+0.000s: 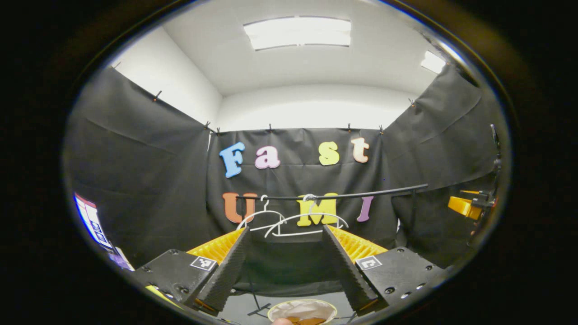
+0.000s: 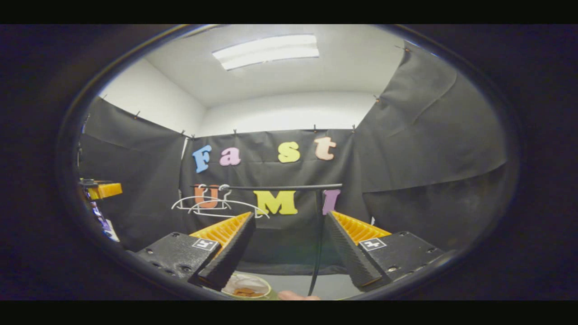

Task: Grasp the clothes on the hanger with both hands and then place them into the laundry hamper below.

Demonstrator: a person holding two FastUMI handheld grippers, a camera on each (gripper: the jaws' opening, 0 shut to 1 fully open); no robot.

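Two white hangers (image 1: 289, 222) hang bare on a black rail (image 1: 361, 194) in front of the back wall. My left gripper (image 1: 285, 229) is open below them, with nothing between its fingers. In the right gripper view the same hangers (image 2: 212, 205) sit at the left end of the rail (image 2: 280, 187), and my right gripper (image 2: 289, 215) is open and holds nothing. A round hamper (image 1: 275, 309) with a pale lining lies at the bottom edge, and orange-brown cloth (image 1: 305, 320) lies inside it. The hamper (image 2: 259, 282) shows beside my right gripper's left finger, with the cloth (image 2: 246, 292) in it.
The rail's black upright post (image 2: 319, 234) runs down between my right gripper's fingers. The other gripper (image 1: 465, 206), yellow, shows at the far right of the left gripper view, and the other gripper (image 2: 103, 190) at the far left of the right gripper view. Black cloth walls enclose the booth.
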